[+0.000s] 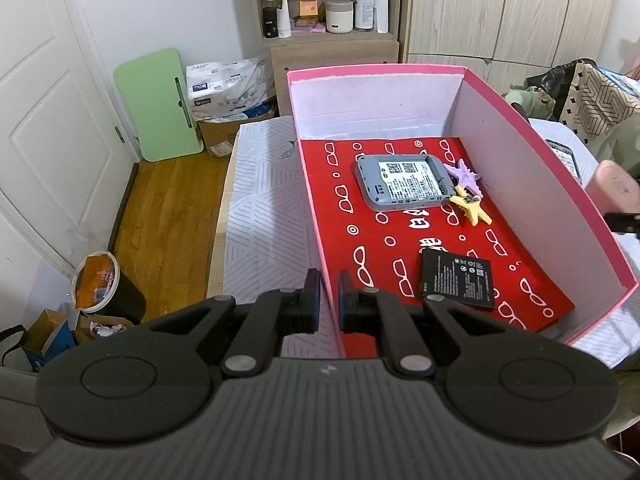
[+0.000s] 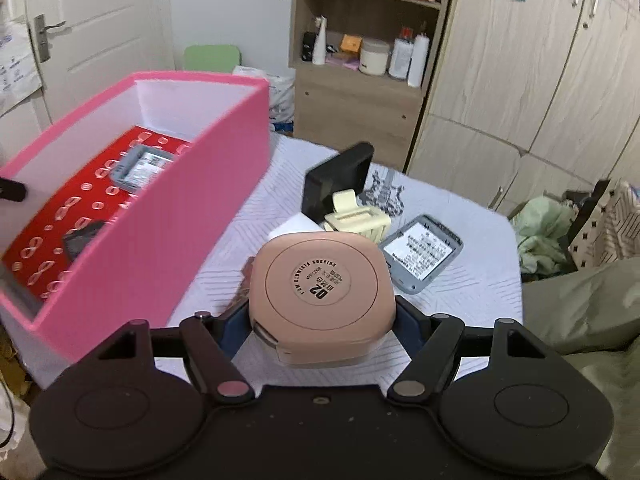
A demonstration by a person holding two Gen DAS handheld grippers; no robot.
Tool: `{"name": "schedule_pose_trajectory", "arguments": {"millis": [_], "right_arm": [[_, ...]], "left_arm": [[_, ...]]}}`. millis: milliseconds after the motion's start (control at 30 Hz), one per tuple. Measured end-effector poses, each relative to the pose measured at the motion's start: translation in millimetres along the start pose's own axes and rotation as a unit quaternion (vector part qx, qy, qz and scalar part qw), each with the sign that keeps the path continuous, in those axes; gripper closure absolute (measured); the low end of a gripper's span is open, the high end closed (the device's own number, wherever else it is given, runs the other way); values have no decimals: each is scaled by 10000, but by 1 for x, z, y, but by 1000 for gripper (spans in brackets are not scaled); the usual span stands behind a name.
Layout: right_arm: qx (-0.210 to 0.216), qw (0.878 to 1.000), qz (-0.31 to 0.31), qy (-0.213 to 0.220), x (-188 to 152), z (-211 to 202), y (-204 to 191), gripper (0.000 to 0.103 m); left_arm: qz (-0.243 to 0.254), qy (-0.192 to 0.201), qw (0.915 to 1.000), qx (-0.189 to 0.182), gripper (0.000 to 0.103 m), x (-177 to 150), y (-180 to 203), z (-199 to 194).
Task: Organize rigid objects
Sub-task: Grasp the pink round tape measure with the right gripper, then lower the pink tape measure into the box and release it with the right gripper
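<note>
Jaws of the right gripper point(image 2: 324, 320) are pinching a pink rounded-square compact case point(image 2: 320, 292) by its two sides, holding it above the bench point(image 2: 472, 208) with its labelled underside facing the camera. Jaws of the left gripper point(image 1: 329, 300) are sitting pressed nearly together, straddling the near corner wall of the pink box point(image 1: 568, 184), which appears to be caught between them. Inside the box, on its red patterned lining, a black battery point(image 1: 458, 278) is lying nearest, then a yellow star clip point(image 1: 470, 206) touching a purple star clip point(image 1: 466, 172), and just beside them a grey open-backed device point(image 1: 404, 184). On the bench beyond the held case, a cream claw hair clip point(image 2: 358, 216) is sitting against a black box point(image 2: 340, 180), with a second grey open-backed device point(image 2: 422, 254) lying off to its right. Further back, a wooden shelf unit point(image 2: 360, 92) is standing against the wall, carrying bottles and jars.
</note>
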State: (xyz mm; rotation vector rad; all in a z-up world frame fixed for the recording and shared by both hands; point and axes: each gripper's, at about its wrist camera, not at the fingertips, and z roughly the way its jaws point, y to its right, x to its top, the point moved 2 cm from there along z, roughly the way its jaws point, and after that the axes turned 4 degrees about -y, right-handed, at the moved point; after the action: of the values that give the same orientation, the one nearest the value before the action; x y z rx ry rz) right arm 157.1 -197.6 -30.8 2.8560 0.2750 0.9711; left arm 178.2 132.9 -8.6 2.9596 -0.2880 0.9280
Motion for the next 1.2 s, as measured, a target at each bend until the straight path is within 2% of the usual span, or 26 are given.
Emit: {"name": "schedule_pose_trajectory", "arguments": {"millis": [333,533,600,733,900,967,1067,1200], "right_arm": [[135,9978,-423,486,26,-55,-34,25],[538,9936,-779,622,49,-66,-69,25],[796,9910,-916,560,57,-62,-85,25],[1440,9843,-1011,161,74,-35,-118,25],[2130,9704,-901,-693,93,17,-153,25],[2368,9637,-715,-1003,100,37,-160,25],[2848,9468,-110,-1497,109,72,-160,25],[2949,9409,387,-1620,114,103,-159,25]], "left_arm": [[-63,75,9999,-117,95,-2,-4,-1],[-78,97,9997,-191,94,-2,-6,0],[-100,105,9996,-232,94,-3,-7,-1],[-183,175,9991,-342,93,-4,-10,-1],[-176,225,9988,-401,93,-6,-12,-1],[-196,234,9986,-437,92,-6,-12,0],[-234,238,9982,-508,92,-6,-14,0],[-228,246,9980,-530,91,-5,-15,1]]}}
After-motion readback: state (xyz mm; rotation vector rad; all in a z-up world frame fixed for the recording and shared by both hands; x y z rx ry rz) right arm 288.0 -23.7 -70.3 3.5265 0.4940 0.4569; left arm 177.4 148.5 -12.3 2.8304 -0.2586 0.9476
